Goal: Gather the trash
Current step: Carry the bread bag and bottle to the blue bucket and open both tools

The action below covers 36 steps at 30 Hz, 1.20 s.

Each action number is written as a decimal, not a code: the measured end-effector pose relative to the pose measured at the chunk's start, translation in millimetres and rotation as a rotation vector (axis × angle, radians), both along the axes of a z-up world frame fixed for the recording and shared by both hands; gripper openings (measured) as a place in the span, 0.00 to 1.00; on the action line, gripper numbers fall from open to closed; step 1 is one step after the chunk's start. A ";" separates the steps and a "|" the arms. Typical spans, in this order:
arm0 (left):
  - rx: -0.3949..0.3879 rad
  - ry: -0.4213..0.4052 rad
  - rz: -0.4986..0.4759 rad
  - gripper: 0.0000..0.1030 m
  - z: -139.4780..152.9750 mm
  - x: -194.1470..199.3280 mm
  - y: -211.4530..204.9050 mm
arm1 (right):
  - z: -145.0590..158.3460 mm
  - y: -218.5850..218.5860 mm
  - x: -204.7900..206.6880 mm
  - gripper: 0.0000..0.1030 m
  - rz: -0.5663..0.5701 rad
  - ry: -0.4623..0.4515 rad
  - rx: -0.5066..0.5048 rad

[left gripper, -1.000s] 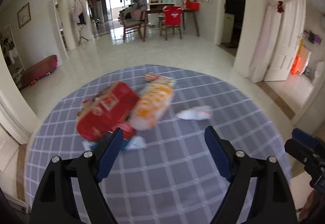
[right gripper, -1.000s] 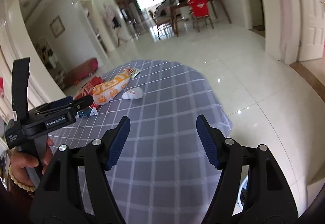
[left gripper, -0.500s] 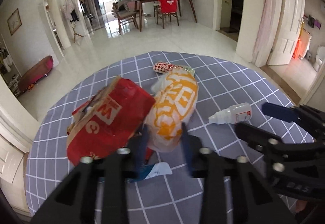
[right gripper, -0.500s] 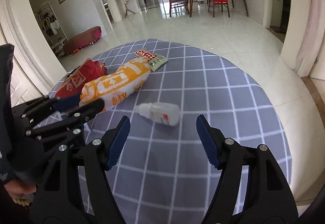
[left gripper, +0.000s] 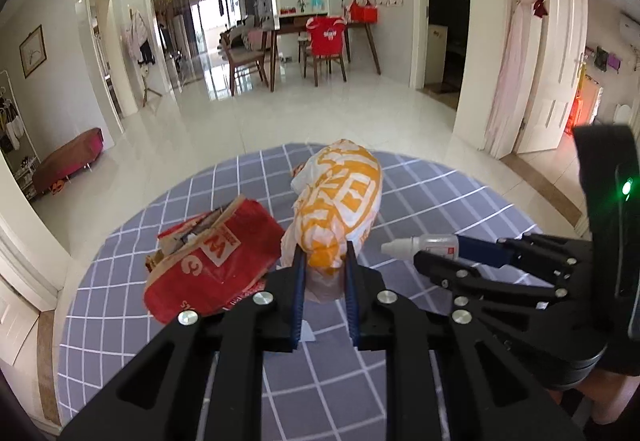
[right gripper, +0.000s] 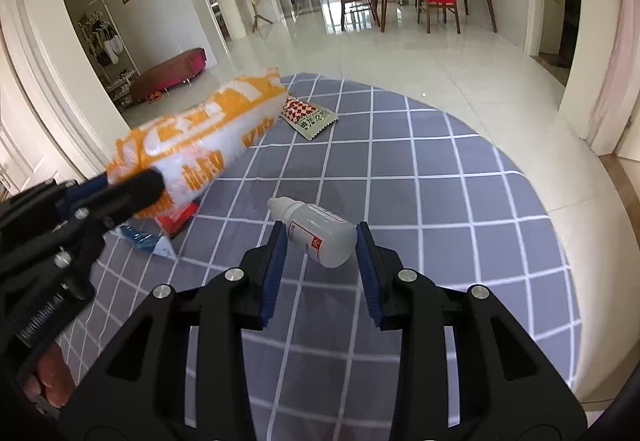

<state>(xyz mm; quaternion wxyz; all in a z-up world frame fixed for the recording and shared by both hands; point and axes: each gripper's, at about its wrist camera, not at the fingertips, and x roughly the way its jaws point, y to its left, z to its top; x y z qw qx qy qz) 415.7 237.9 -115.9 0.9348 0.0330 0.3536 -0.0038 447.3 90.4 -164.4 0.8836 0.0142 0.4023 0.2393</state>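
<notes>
My left gripper point(left gripper: 323, 261) is shut on the near end of an orange and white plastic bag point(left gripper: 340, 201), lifted off the grey checked round table point(left gripper: 420, 373); the bag also shows in the right wrist view point(right gripper: 200, 137). My right gripper point(right gripper: 322, 237) is shut on a small white dropper bottle point(right gripper: 320, 231), its capped tip pointing far left; the bottle also shows in the left wrist view point(left gripper: 420, 243). A red paper bag point(left gripper: 216, 261) lies left of the orange bag.
A red and green snack wrapper point(right gripper: 308, 117) lies at the table's far side. A blue and white torn wrapper point(right gripper: 146, 241) lies at the left beneath the orange bag. The table edge point(right gripper: 568, 253) curves at the right above the tiled floor.
My left gripper closed on the orange bag and lifted it. My right gripper moved forward around the dropper bottle and closed on it.
</notes>
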 end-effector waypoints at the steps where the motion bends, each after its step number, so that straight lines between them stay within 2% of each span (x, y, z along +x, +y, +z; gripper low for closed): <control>1: -0.002 -0.005 -0.001 0.16 3.3 -4.1 -2.0 | 2.2 -3.6 -3.3 0.33 -0.001 -0.001 0.010; 9: -0.005 -0.066 -0.042 0.16 33.0 -51.0 -37.6 | 26.6 -58.7 -51.5 0.33 -0.029 -0.044 0.099; 14: -0.023 -0.091 -0.116 0.16 46.5 -78.7 -84.7 | 37.9 -125.8 -92.6 0.33 -0.090 -0.074 0.170; 19: -0.050 -0.088 -0.208 0.16 44.5 -97.9 -146.3 | 37.1 -202.5 -136.9 0.33 -0.188 -0.100 0.224; 24: -0.101 -0.037 -0.322 0.16 22.3 -110.4 -225.3 | 23.3 -281.5 -182.6 0.34 -0.333 -0.121 0.272; 29: -0.083 0.008 -0.414 0.16 -8.8 -115.6 -295.6 | -0.4 -337.9 -218.0 0.34 -0.458 -0.120 0.249; 35: -0.071 0.087 -0.461 0.16 -48.4 -108.5 -343.9 | -38.4 -381.4 -233.3 0.35 -0.545 -0.067 0.265; 36: -0.066 0.100 -0.464 0.16 -54.9 -106.6 -348.8 | -42.7 -387.3 -232.6 0.40 -0.551 -0.060 0.274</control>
